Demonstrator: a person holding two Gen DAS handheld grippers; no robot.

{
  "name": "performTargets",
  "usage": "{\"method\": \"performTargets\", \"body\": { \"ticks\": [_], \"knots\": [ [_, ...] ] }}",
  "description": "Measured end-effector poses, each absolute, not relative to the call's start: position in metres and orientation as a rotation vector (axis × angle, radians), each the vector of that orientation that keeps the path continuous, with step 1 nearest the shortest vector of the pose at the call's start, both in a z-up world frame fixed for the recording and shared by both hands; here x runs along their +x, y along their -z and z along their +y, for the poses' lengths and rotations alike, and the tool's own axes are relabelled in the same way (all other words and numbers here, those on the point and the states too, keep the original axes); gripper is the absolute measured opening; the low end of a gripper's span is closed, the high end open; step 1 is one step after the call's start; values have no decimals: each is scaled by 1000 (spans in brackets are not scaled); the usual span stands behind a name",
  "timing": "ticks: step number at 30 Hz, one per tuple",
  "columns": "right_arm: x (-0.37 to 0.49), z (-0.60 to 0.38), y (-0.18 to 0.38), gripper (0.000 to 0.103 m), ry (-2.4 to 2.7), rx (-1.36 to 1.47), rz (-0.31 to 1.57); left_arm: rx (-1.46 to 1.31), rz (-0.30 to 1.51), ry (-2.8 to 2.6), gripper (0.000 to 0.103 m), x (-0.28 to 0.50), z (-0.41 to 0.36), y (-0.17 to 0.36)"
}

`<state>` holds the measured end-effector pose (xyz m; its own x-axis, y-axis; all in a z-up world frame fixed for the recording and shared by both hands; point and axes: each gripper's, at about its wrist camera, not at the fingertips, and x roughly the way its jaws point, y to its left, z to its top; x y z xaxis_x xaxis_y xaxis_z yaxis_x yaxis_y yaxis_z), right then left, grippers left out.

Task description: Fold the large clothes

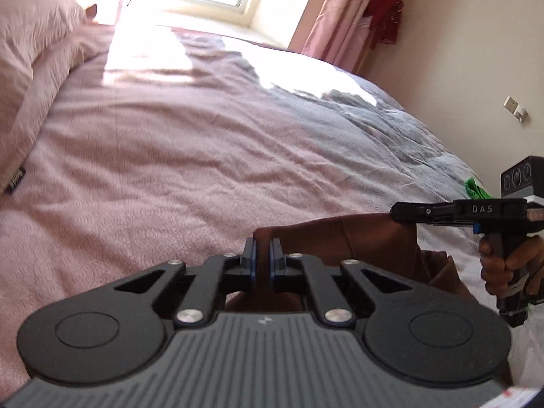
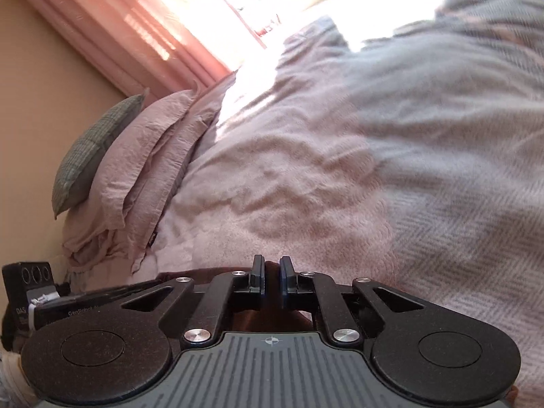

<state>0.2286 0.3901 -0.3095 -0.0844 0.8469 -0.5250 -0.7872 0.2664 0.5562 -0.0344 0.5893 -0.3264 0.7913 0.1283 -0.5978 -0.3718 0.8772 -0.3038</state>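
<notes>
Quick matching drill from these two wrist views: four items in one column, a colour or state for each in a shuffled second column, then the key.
Items
1. garment
2. cushion
3. curtain
4. left gripper

Colour or state
A. pink, hanging by the window
B. grey-green check, behind the pillows
C. shut on fabric
D. dark brown, held between both grippers

Pairs: 1-D, 2-B, 3-A, 4-C

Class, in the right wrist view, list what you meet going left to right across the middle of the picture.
Wall → green pillow → pink pillows → pink quilt → grey blanket.
</notes>
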Motion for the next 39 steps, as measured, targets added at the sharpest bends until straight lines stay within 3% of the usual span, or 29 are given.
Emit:
{"method": "performTargets", "body": {
  "ticks": [4, 8, 9, 11, 12, 17, 20, 23, 25, 28, 32, 37, 39],
  "knots": [
    [184, 348, 294, 4, -1446, -30, 809, -321, 582, -237, 5, -71, 544, 319],
    [150, 317, 310, 7, -1408, -197, 987, -339, 720, -210, 10, -104, 502, 345],
    [144, 311, 315, 10, -1363, -244, 1035, -339, 746, -214, 12, -110, 496, 348],
    [135, 300, 312, 37, -1313, -265, 1040, -411, 729, -227, 12, -126, 495, 345],
    [132, 296, 304, 38, -1311, -230, 1010, -459, 689, -246, 12, -131, 498, 339],
    [133, 317, 281, 39, -1287, -75, 888, -522, 507, -317, 12, -116, 511, 309],
    [113, 335, 292, 39, -1275, -267, 790, -445, 589, -280, 16, -93, 493, 318],
    [75, 330, 331, 39, -1238, -620, 698, -291, 803, -311, 17, -90, 463, 360],
    [59, 312, 347, 39, -1230, -747, 627, -244, 791, -341, 17, -105, 451, 366],
    [61, 303, 332, 39, -1225, -729, 642, -239, 741, -415, 17, -112, 457, 345],
    [75, 324, 302, 39, -1200, -602, 495, -187, 633, -526, 22, -103, 485, 321],
    [124, 345, 330, 39, -1064, -626, 607, -194, 788, -623, 21, -102, 526, 361],
    [142, 321, 345, 38, -1024, -612, 646, -240, 774, -619, 19, -116, 536, 370]
  ]
}}
